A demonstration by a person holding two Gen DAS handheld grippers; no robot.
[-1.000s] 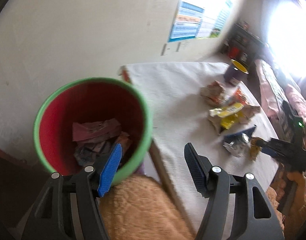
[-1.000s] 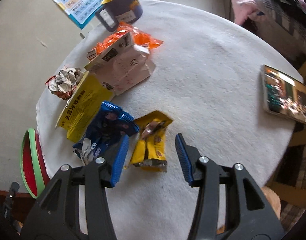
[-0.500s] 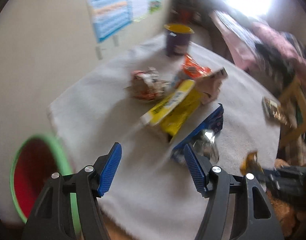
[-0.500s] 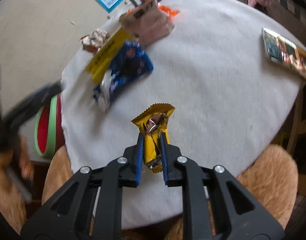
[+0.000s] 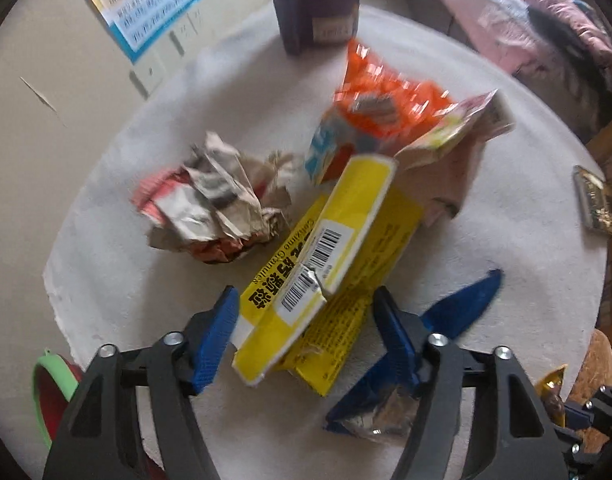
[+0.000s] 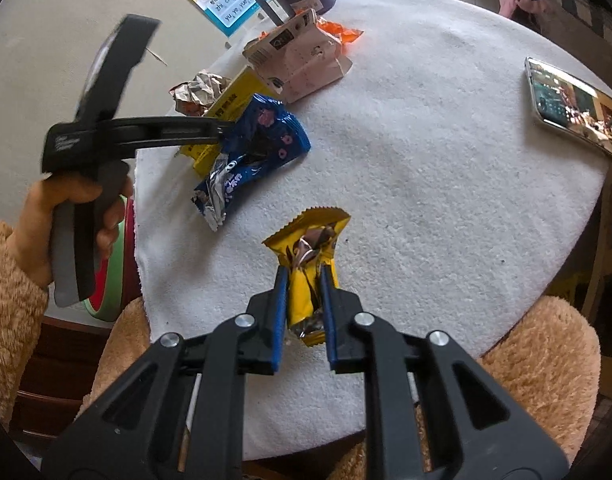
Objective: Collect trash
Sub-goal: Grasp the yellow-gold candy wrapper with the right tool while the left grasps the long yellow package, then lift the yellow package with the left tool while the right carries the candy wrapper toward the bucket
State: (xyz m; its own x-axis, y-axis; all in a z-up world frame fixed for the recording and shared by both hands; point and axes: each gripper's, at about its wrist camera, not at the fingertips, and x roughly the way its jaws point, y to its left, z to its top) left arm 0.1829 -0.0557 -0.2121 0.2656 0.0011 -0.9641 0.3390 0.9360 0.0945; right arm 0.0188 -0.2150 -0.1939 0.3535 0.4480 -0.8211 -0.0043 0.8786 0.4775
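Yellow cardboard fills the middle of our left wrist view: a flattened yellow box [image 5: 337,276] lies on the white-clothed counter [image 5: 118,280], its near end between the blue pads of our left claw [image 5: 306,332]. The jaws stand apart and have just been opening wider; they straddle the box without pressing it. A crumpled paper ball [image 5: 214,208] sits left of centre, an orange wrapper [image 5: 389,100] and a pinkish carton [image 5: 453,160] upper right, and a blue wrapper [image 5: 457,312] lower right, partly behind the right pad. A dark mug [image 5: 317,12] stands at the top. The green-rimmed bin [image 5: 50,388] peeks in at the lower left edge, beside the counter.

From the right wrist view, our right claw [image 6: 304,304] at lower centre is clamped on a yellow snack wrapper [image 6: 309,252], which sticks up above the cloth. At left, a hand [image 6: 66,216] in a fuzzy tan sleeve [image 6: 6,320] holds the left tool over the pile. A phone [image 6: 569,104] lies at the right edge of the counter.

We judge two steps underway: one wrapper is gripped and ready to carry, another piece is being lined up. Next, the left jaws need to close on the box, and the right wrapper must travel to the bin at the left and be released over it.
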